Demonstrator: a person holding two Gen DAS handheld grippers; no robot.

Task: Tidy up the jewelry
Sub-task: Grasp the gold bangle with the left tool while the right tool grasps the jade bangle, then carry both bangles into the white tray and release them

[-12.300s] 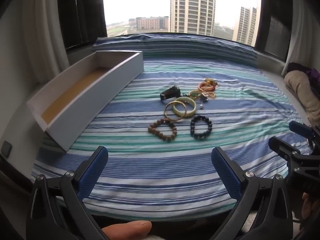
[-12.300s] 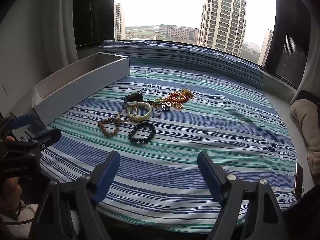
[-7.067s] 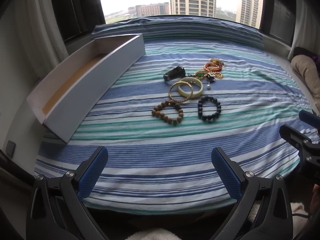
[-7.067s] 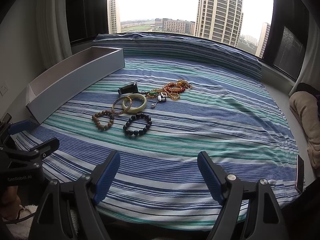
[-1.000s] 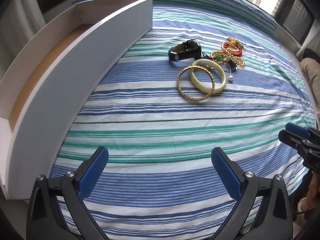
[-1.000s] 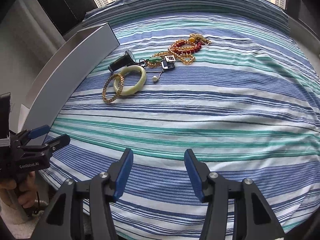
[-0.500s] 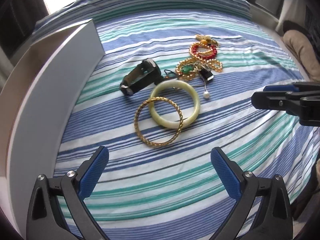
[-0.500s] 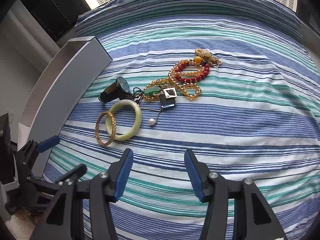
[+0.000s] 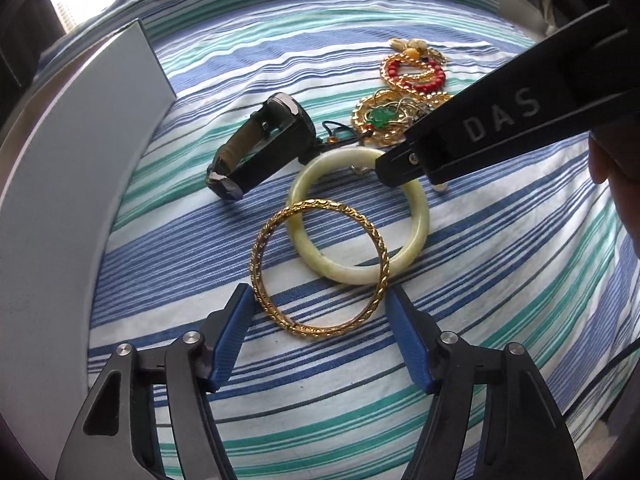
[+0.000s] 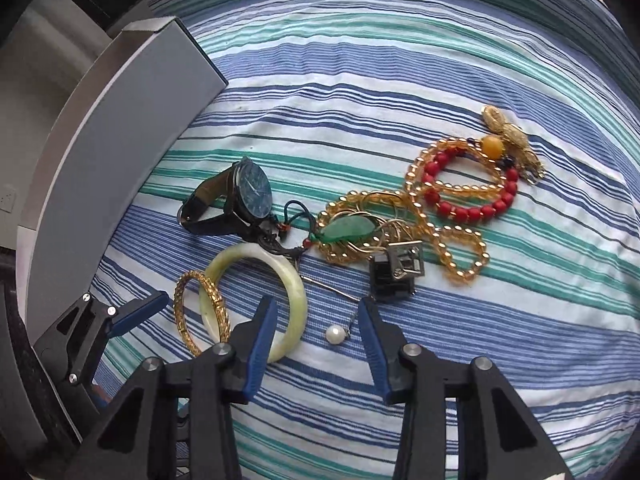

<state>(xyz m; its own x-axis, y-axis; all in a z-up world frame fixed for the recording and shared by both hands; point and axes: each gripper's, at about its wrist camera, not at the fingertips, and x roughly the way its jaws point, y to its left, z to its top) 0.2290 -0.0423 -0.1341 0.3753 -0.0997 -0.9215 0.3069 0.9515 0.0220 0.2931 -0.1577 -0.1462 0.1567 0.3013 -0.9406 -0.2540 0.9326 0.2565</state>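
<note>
A gold bangle (image 9: 320, 268) lies on the striped bedspread, overlapping a pale green jade bangle (image 9: 360, 216). My left gripper (image 9: 320, 300) is open, its blue pads on either side of the gold bangle's near rim. My right gripper (image 10: 318, 316) is open low over the spread; a pearl pin (image 10: 334, 335) lies between its pads, and its left pad is by the jade bangle (image 10: 256, 304). A dark watch (image 10: 240, 204), a green pendant (image 10: 348, 228), amber and red bead strings (image 10: 460, 200) and a small black-and-silver piece (image 10: 396, 272) lie behind.
A long white open box (image 9: 68, 184) stands along the left of the jewelry, also in the right wrist view (image 10: 120, 128). The right gripper's black finger (image 9: 480, 120) reaches across over the jade bangle. The striped bedspread (image 10: 400, 60) stretches behind.
Both grippers have moved in close and low over the jewelry. The left pads have narrowed around the gold bangle. The two bead bracelets seen at the start are gone from the spread.
</note>
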